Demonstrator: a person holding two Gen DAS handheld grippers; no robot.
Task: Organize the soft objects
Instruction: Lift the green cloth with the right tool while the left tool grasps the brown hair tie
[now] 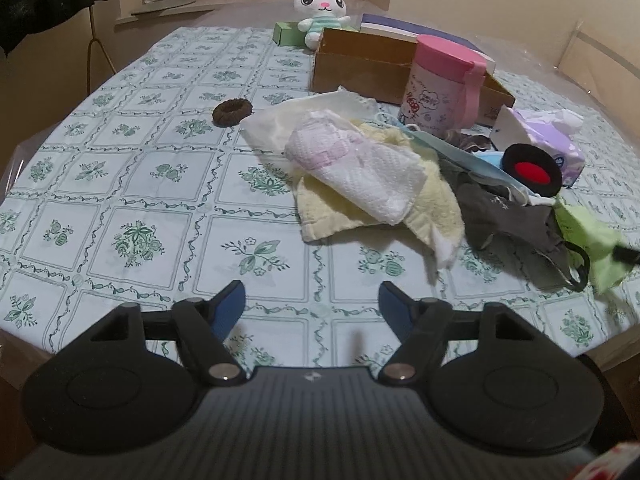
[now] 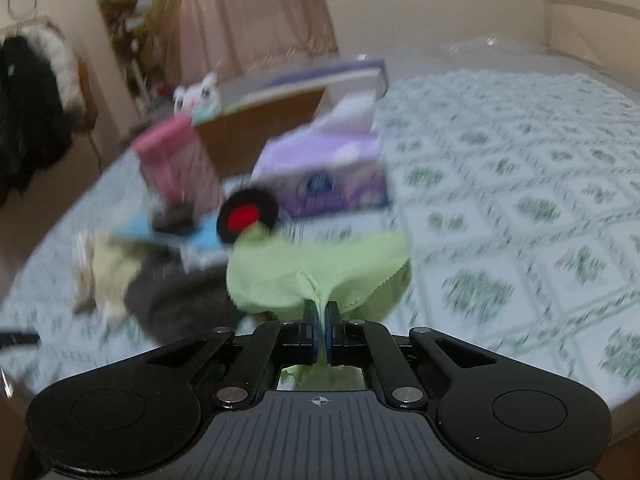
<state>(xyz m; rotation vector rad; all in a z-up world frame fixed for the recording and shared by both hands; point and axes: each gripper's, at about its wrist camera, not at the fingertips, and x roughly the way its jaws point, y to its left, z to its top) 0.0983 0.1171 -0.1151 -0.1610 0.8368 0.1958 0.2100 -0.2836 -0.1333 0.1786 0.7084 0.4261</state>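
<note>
Table (image 1: 120,184), covered by a white cloth printed with green floral squares under clear plastic. Contents, left to right in the left wrist view:

- Left gripper (image 1: 312,300), black with blue pads, at the near edge; jaws wide apart, nothing between them, only bare cloth below.
- Dark brown fuzzy hair scrunchie (image 1: 232,112), lying alone on the cloth, apart from the pile.
- Small green box (image 1: 285,33), far side, just beside a white plush animal in a striped green top (image 1: 320,6), which sits upright.
- Open brown cardboard box (image 1: 360,66), behind the pile.
- White satin pouch (image 1: 288,120), at the pile's left edge.
- White and pink waffle-textured cloth (image 1: 360,168), lying on top of a pale yellow towel (image 1: 344,216).
- Pink-lidded cylindrical container with cartoon print (image 1: 440,84), upright, against the cardboard box.
- Light blue face mask (image 1: 472,160), partly under other items.
- Dark grey fabric piece (image 1: 512,216), with black loops at its near end.
- Black round plush disc with red centre (image 1: 530,172), propped on the pile.
- Purple soft tissue pack (image 1: 552,144), white tissue sticking out on top.
- Light green thin cloth with pinked edge (image 2: 320,268), at the pile's right end; a fold of it is pinched between the pads of the right gripper (image 2: 320,312), whose jaws are closed tight on it. The rest of it drapes forward from the pads. The right wrist view is motion-blurred.
</note>
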